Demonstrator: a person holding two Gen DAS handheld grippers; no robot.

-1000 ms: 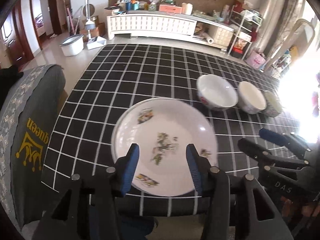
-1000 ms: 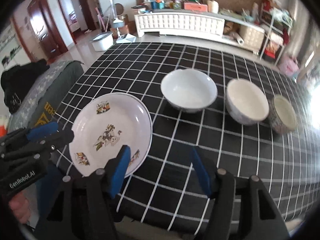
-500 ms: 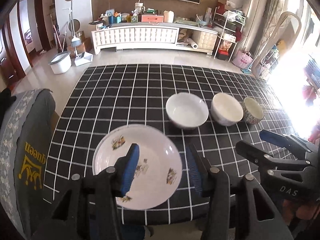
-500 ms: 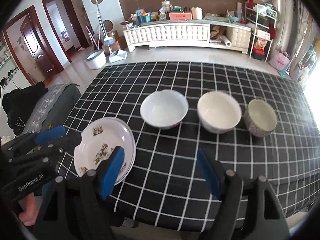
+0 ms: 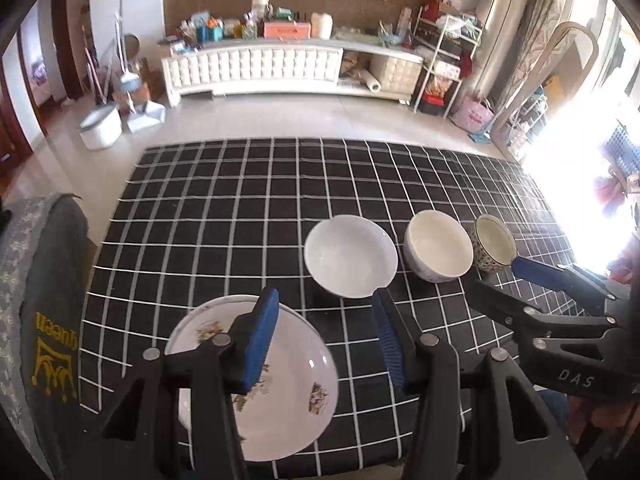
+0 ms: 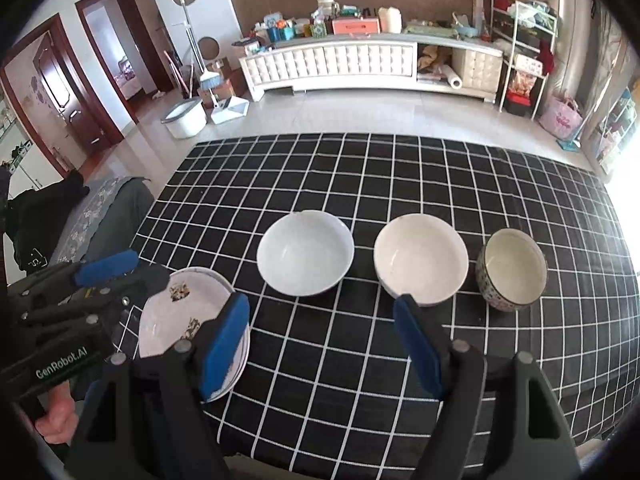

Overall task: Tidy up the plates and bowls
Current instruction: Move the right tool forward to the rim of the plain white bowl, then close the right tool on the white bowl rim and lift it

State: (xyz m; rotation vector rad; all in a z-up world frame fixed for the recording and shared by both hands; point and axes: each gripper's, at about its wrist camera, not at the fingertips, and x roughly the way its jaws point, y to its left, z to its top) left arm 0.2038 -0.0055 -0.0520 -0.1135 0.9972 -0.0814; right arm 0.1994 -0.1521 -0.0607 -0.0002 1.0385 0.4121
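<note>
A white plate with flower prints (image 5: 288,396) (image 6: 164,328) lies near the front left of the black checked tablecloth (image 5: 240,200). Behind it three bowls stand in a row: a white one (image 5: 350,254) (image 6: 306,258), a cream one (image 5: 438,246) (image 6: 420,258) and a small patterned one (image 5: 494,246) (image 6: 512,274). My left gripper (image 5: 324,340) (image 6: 128,276) hangs open above the plate's right half, holding nothing. Open and empty too, my right gripper (image 6: 322,340) (image 5: 500,280) hovers over bare cloth in front of the white and cream bowls.
A grey chair cover with yellow "queen" lettering (image 5: 44,340) stands against the table's left side. The table's front edge (image 6: 360,448) runs just under both grippers. A hand (image 6: 56,416) grips the left tool. Beyond the table are tiled floor and a white cabinet (image 5: 256,64).
Both grippers have pulled back and up from the table, so plate and bowls look smaller and farther. The right jaws stand wider than a second ago. The dishes have not moved.
</note>
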